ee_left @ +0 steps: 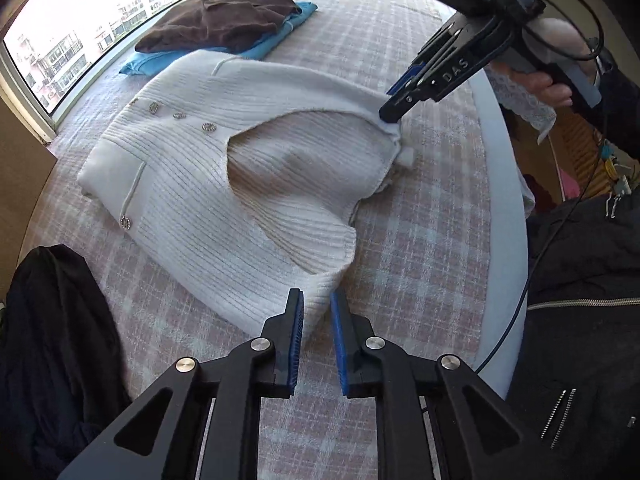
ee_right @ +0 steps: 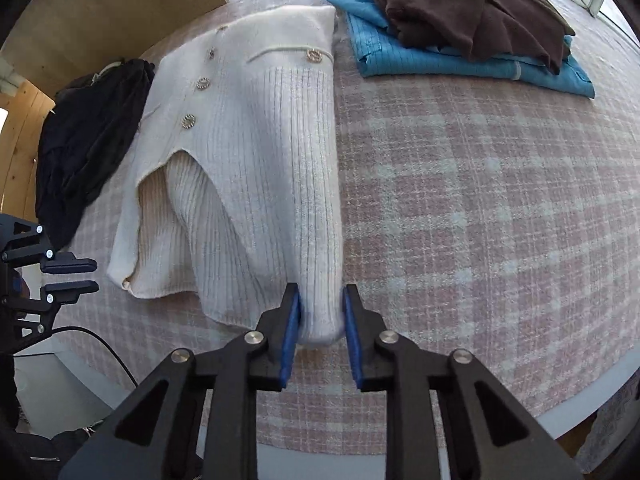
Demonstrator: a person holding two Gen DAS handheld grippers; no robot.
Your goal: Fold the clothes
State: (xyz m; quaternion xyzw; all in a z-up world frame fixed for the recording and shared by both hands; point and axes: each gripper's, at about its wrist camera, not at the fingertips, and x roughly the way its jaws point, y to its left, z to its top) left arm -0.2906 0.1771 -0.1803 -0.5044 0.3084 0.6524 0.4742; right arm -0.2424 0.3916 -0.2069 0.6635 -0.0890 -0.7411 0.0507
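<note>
The left claw point(ee_left: 316, 294), at the bottom of the left wrist view, is seen almost pressed together, with a narrow gap between its pads. Nothing is pinched by it: the near hem corner of the cream cardigan point(ee_left: 192, 184) merely lies at its tips. If a lift is made now, that side is likely to be left behind, and the fold is dragged askew. The right claw point(ee_right: 322, 288) is closed on a rolled edge of the knit, at the bottom centre of the right wrist view. Only a small bite of thick, springy fabric is held, so it may be lost under a pull. Because the knit is stretchy, the layers underneath could also be shifted over the plaid-covered counter point(ee_right: 480, 200), and the tidy outline spoiled. A wide swing toward the upper part of the frame could disturb the stack lying there.

The cardigan is spread across the middle of the counter, partly folded. It is ribbed, cream-white, with a row of round metallic buttons and a pocket flap. One edge is raised toward the right claw, so a hollow is opened beneath. A black garment point(ee_left: 52, 320) is heaped at the lower left. Farther off, a brown garment point(ee_right: 460, 0) is laid upon a folded blue garment point(ee_right: 400, 60).
</note>
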